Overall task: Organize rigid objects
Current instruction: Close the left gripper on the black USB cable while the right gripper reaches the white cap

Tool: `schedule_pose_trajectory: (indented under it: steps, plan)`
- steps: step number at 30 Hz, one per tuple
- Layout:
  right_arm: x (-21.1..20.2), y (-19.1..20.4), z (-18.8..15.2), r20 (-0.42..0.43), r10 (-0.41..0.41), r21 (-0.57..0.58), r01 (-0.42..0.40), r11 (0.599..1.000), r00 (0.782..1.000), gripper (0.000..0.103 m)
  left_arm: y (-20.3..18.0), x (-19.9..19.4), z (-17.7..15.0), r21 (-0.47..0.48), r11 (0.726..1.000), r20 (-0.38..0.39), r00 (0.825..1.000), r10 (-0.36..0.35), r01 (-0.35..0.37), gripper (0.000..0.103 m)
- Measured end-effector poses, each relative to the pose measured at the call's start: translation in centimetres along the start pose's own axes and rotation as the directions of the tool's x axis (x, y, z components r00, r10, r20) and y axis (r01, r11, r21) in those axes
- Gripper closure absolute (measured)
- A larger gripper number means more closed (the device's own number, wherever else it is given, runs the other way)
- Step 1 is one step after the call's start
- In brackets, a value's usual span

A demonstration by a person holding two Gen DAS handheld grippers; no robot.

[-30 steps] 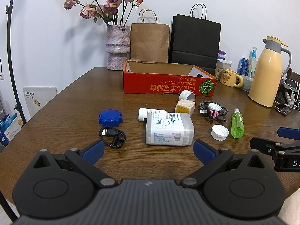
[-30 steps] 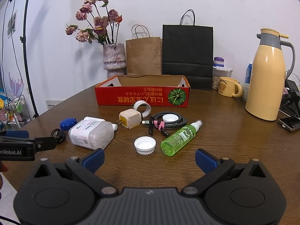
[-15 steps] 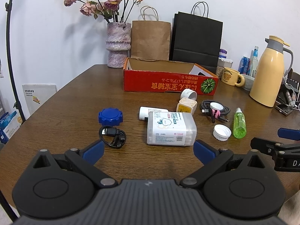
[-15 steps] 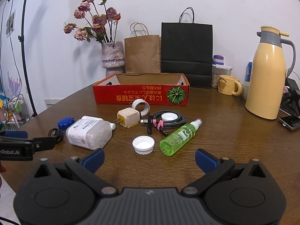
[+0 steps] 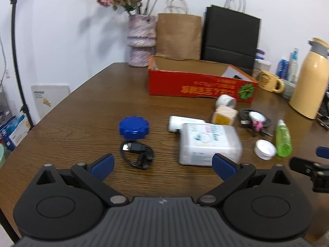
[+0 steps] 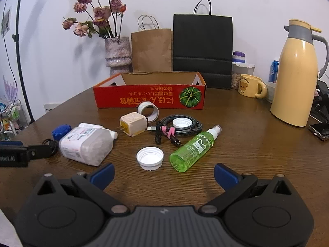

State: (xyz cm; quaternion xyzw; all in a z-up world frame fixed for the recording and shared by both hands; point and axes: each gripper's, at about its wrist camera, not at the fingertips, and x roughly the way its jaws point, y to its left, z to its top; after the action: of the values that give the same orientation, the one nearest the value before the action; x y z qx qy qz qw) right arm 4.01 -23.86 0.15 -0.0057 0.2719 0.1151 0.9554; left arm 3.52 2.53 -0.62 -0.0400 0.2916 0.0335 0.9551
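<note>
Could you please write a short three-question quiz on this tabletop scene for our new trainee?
1. True or false: the green spray bottle stands upright.
2. Which lies nearest the right gripper? A) white cap B) tape roll C) yellow mug
3. Fill in: the coiled braided cable surrounds a second white ____.

Key
1. False; it lies on its side on the table.
2. A.
3. Cap. Both the right gripper and the left gripper have open jaws holding nothing.

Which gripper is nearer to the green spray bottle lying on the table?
Right. The right gripper is open just short of the green spray bottle, which lies ahead between its fingers. The left gripper faces the white jar, with the bottle off to its right.
</note>
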Motion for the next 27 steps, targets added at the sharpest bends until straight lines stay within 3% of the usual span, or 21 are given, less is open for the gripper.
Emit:
schedule_pose_trajectory:
  steps: [10,20,25,27]
  plan:
    - [2.1,0.0,0.3,-0.027,-0.012,-0.001,0.012,1.0,1.0,0.0,2.1,3.5,0.3,0.003,0.99,-0.094,0.985,0.141,-0.142,0.0]
    - [3.2,0.4,0.5,-0.042,-0.011,-0.01,0.01,1.0,0.999,0.0,2.2,5.8,0.7,0.039,0.984,-0.113,0.978,0.175,-0.172,0.0]
    - [3.7,0.4,0.6,-0.051,-0.02,-0.012,0.019,1.0,0.999,0.0,2.4,6.2,0.8,0.025,0.987,-0.12,0.98,0.158,-0.156,0.012]
    - [4.0,0.4,0.7,-0.053,-0.023,-0.011,0.023,1.0,0.998,0.0,2.4,6.1,0.8,0.022,0.99,-0.114,0.983,0.143,-0.141,0.025]
